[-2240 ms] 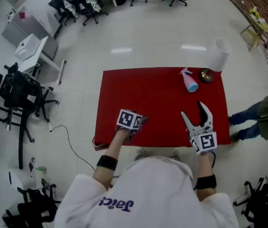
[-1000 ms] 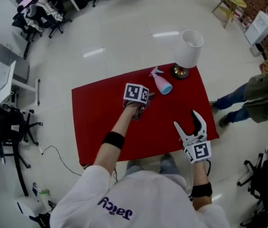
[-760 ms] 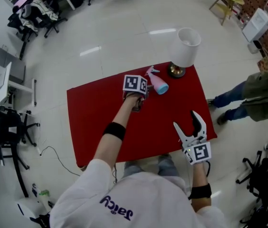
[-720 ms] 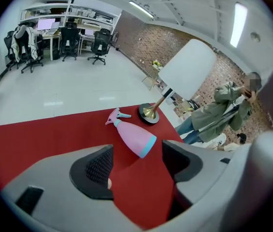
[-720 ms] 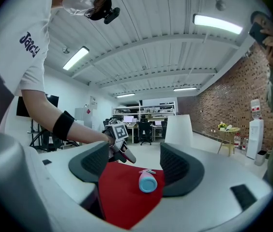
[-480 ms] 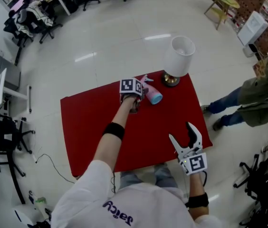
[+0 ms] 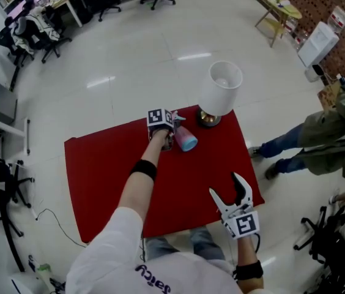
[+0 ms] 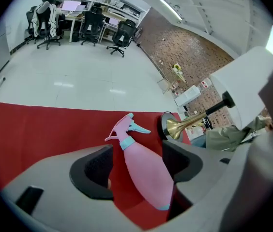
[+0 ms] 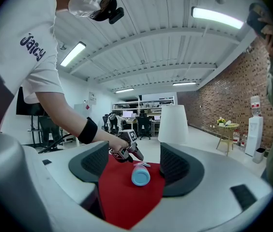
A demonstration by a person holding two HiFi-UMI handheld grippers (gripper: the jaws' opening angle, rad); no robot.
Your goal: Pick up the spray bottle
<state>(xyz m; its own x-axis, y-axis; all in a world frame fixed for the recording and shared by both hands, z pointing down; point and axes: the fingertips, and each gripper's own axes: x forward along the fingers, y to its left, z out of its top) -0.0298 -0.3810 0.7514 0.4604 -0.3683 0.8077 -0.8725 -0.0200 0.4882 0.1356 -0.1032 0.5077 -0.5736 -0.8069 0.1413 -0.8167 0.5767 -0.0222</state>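
Note:
The pink spray bottle [image 7: 185, 138] lies on its side on the red table [image 7: 99, 176], its blue base toward me and its trigger head pointing away. My left gripper [image 7: 166, 136] is at the bottle, arm stretched out over the table. In the left gripper view the bottle [image 8: 144, 166] lies between the open jaws of the left gripper [image 8: 137, 164], with a gap on the left side. My right gripper [image 7: 227, 187] hangs open and holds nothing above the table's near right edge. In the right gripper view the bottle [image 9: 140, 175] is far ahead of it.
A white-shaded lamp [image 7: 220, 89] on a brass base [image 7: 208, 119] stands just right of the bottle, at the table's far edge. A person in a green jacket [image 7: 334, 130] stands to the table's right. Office chairs [image 7: 32, 29] and desks are far behind.
My left gripper has moved from the near edge across the table and now has its jaws on either side of the spray bottle. The right gripper has stayed open near the front edge.

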